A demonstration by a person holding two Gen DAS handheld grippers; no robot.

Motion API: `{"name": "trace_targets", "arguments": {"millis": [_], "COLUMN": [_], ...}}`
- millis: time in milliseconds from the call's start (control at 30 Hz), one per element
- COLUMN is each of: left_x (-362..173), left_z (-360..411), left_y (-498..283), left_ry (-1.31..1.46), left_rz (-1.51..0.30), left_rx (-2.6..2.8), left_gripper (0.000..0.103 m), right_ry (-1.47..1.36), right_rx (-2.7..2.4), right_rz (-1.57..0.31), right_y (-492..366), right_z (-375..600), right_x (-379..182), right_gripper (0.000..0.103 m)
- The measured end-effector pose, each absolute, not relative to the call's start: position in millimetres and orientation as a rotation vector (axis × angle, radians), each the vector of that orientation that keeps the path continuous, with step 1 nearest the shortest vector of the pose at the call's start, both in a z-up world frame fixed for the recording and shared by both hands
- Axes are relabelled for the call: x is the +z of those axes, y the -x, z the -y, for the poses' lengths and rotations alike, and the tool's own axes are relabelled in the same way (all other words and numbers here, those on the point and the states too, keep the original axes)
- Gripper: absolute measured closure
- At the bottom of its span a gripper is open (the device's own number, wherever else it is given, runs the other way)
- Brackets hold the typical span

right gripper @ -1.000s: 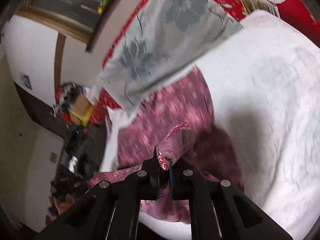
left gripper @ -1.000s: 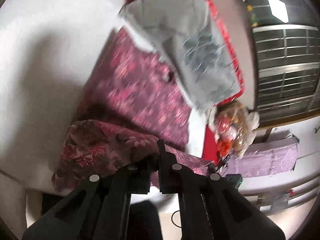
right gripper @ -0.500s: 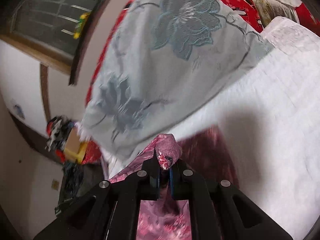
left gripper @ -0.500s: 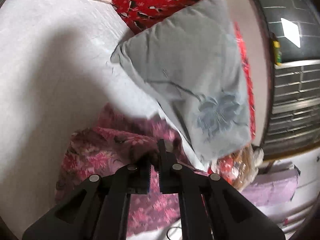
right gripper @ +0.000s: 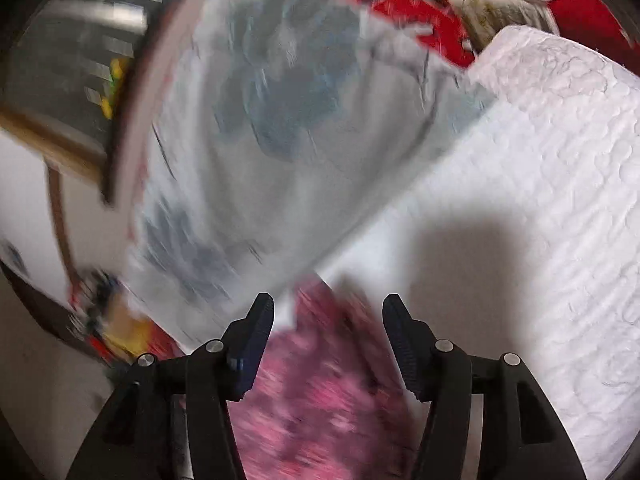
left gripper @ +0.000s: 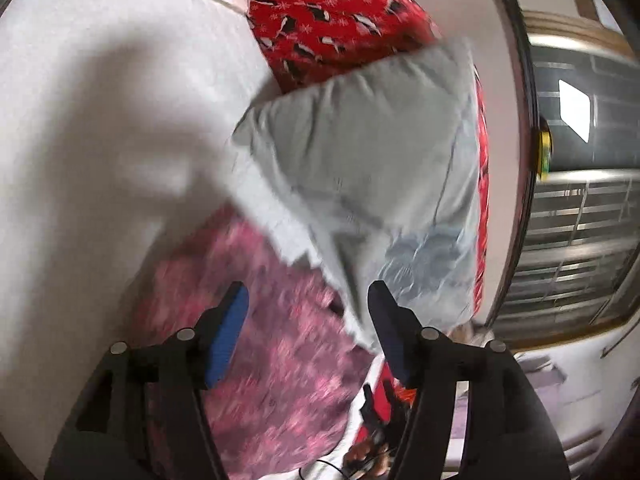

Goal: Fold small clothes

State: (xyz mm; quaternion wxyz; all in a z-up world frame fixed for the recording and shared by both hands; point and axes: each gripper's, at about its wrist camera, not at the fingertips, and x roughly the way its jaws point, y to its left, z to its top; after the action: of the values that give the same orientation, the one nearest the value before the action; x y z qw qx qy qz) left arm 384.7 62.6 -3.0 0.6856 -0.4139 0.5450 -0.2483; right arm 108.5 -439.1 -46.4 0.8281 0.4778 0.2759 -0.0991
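Where the white quilted bedspread (left gripper: 92, 128) fills the left wrist view from 7 to 12 o'clock, it occupies 1 to 5 o'clock in the right wrist view (right gripper: 552, 208). Grey square cushion with blue floral embroidery (left gripper: 368, 168): centre to 3 o'clock, overlapping the red penguin-print fabric (left gripper: 328, 12) at 12 o'clock; in the right wrist view (right gripper: 272, 128) it spans 9 to 12 o'clock. Pink floral small garment (left gripper: 272, 344): lying on the bedspread at 6 o'clock, its far edge at the cushion; motion-blurred in both views (right gripper: 320, 392). Left gripper (left gripper: 308, 300): jaws spread wide above the garment, nothing between them, whereas half a second earlier they pinched a fold of it. Right gripper (right gripper: 328, 312): likewise parted, having released the garment it clamped before.
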Motion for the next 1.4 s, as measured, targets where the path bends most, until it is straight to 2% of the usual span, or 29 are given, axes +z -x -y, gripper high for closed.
{"name": "trace_targets", "arguments": {"millis": [67,100,133,167,267,333,433,467,500,533,567,633,700,733,767,800,900,967,1033,1067,1100,1200,1267,1333,1400], "left_x": [-12,-18,-23,-27,-26,-26,-33,-30,-28,-25,-21,-19,-21,-24,-28,-29,-34,-40,-41,-38,-35,-23,-13,-10,-13], "left_z": [-58,-55,-53,-48,-39,-35,-30,-34,-35,-34,-31,-24,-17,-15,-11,-10,-10,-8,-5,-3,-3,-9,-15,-16,-12], "left_y": [-353,-342,-334,-326,-317,-315,-329,-333,-334,-335,-338,-341,-341,-342,-344,-344,-347,-351,-351,-350,-350,-347,-344,-342,-339], "left_ry": [0.859,0.833,0.803,0.762,0.62,0.522,0.464,0.49,0.507,0.516,0.507,0.452,0.388,0.351,0.319,0.294,0.269,0.253,0.221,0.195,0.184,0.207,0.235,0.233,0.22], "left_rz": [-1.199,-1.197,-1.199,-1.196,-1.137,-1.106,-1.14,-1.125,-1.112,-1.1,-1.09,-1.097,-1.103,-1.11,-1.119,-1.125,-1.126,-1.136,-1.131,-1.122,-1.117,-1.116,-1.098,-1.101,-1.124], "left_rx": [-0.479,-0.441,-0.407,-0.373,-0.296,-0.25,-0.258,-0.248,-0.242,-0.245,-0.26,-0.286,-0.274,-0.255,-0.243,-0.232,-0.209,-0.2,-0.195,-0.19,-0.189,-0.21,-0.239,-0.254,-0.279], "left_gripper": [0.042,0.042,0.042,0.042,0.042,0.042,0.042,0.042,0.042,0.042,0.042,0.042,0.042,0.042,0.042,0.042,0.042,0.041,0.04,0.04,0.04,0.041,0.04,0.04,0.04], "right_ry": [-0.952,-0.924,-0.88,-0.801,-0.729,-0.741,-0.723,-0.711,-0.744,-0.801,-0.845,-0.883,-0.816,-0.78,-0.754,-0.732,-0.731,-0.784,-0.739,-0.722,-0.721,-0.778,-0.797,-0.793,-0.832], "right_rx": [-0.215,-0.219,-0.228,-0.26,-0.288,-0.352,-0.392,-0.375,-0.337,-0.321,-0.311,-0.313,-0.344,-0.347,-0.333,-0.316,-0.325,-0.357,-0.402,-0.405,-0.415,-0.38,-0.346,-0.354,-0.334], "right_rz": [-0.691,-0.721,-0.748,-0.778,-0.636,-0.624,-0.824,-0.804,-0.742,-0.671,-0.628,-0.61,-0.69,-0.737,-0.77,-0.767,-0.591,-0.627,-0.822,-0.861,-0.809,-0.69,-0.667,-0.704,-0.735], "right_y": [-123,-127,-132,-137,-118,-105,-112,-113,-108,-106,-106,-118,-140,-152,-163,-167,-164,-171,-186,-187,-178,-136,-104,-73,-55], "right_z": [421,415,405,395,388,401,412,411,413,416,419,422,417,414,411,409,414,425,424,423,422,423,419,408,398], "right_x": [-60,-64,-66,-62,-35,-35,-60,-55,-47,-41,-38,-40,-45,-50,-53,-50,-27,-39,-64,-68,-58,-34,-30,-33,-43], "right_gripper": [0.046,0.051,0.082,0.097,0.102,0.101,0.101,0.095,0.095,0.087,0.068,0.047,0.047,0.052,0.088,0.097,0.099,0.099,0.098,0.095,0.089,0.083,0.054,0.048,0.048]}}
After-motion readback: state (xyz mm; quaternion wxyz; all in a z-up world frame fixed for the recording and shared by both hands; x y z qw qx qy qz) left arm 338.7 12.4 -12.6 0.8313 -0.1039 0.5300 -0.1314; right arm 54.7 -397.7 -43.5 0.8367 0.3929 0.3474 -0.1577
